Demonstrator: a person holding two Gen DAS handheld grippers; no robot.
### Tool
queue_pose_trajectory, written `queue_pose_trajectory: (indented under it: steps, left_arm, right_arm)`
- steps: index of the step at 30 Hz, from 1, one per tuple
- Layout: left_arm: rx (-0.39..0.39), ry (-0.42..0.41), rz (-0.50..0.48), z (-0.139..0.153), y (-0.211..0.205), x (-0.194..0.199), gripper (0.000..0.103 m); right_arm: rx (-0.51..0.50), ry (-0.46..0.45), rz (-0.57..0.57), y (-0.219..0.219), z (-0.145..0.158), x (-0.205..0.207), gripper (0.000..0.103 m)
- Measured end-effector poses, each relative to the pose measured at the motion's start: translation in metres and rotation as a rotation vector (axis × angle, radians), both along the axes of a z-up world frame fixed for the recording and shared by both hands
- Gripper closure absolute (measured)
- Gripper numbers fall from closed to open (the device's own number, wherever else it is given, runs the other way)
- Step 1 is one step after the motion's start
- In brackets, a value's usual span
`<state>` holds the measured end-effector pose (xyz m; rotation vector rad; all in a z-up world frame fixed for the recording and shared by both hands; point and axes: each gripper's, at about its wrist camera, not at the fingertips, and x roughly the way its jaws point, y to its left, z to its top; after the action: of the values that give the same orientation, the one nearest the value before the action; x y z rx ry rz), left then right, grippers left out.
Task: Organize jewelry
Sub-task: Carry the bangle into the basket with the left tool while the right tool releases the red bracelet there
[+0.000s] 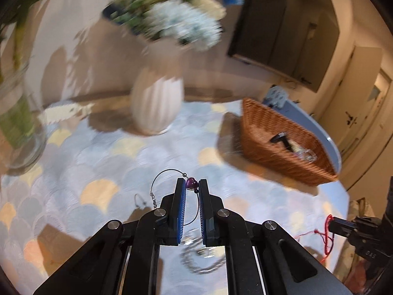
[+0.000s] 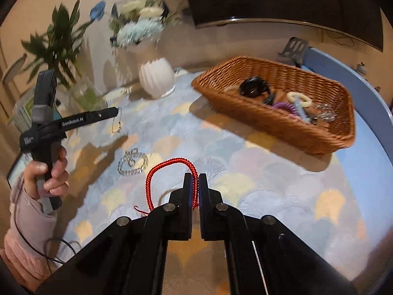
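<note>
Scalloped pastel table cover [image 2: 245,172], both pieces already lifted off it. Wire bracelet [image 1: 169,172] is pinched at its purple bead between the left gripper [image 1: 192,184] pads; red cord bracelet [image 2: 169,172] is clamped in the right gripper [image 2: 195,179], loop hanging left. Wicker basket [image 2: 294,132] lies ahead-right of both, long axis slanting away rightward. Right hand looks nearer, though fisheye blur makes that uncertain.

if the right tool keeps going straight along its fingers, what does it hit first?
Probably the tablecloth just short of the wicker basket. The right tool, shut on the red cord bracelet, points down at bare cloth; the basket sits beyond and right. Depth is uncertain.
</note>
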<state>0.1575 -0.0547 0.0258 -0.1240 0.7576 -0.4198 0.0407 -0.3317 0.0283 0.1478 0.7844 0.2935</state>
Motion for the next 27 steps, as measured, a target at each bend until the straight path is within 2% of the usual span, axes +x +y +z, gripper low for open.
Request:
queue_pose_trajectory:
  steps: [5,9,14,19,22,27]
  left_arm:
    - [-0.009,-0.049,-0.065,0.028,-0.039,0.001,0.093]
    - [-0.095,-0.057,-0.136,0.052,-0.072,0.015,0.093]
    - [-0.079,-0.08,-0.185,0.07,-0.118,0.039,0.093]
    - [-0.055,-0.067,-0.207,0.068,-0.154,0.068,0.093]
    - [-0.028,-0.05,-0.207,0.058,-0.17,0.086,0.093]
    - [-0.004,-0.012,-0.214,0.034,-0.187,0.107,0.093]
  right_arm:
    - [-0.027,-0.084,-0.071,-0.032,0.037,0.004,0.099]
    - [-0.054,-0.136,-0.15,-0.06,0.069,0.021,0.099]
    - [-0.079,-0.169,-0.229,-0.088,0.093,0.06,0.099]
    - [-0.069,-0.094,-0.266,-0.106,0.082,0.11,0.099]
    - [-0.076,-0.019,-0.285,-0.111,0.063,0.148,0.099]
    - [-0.084,0.061,-0.303,-0.115,0.04,0.187,0.099]
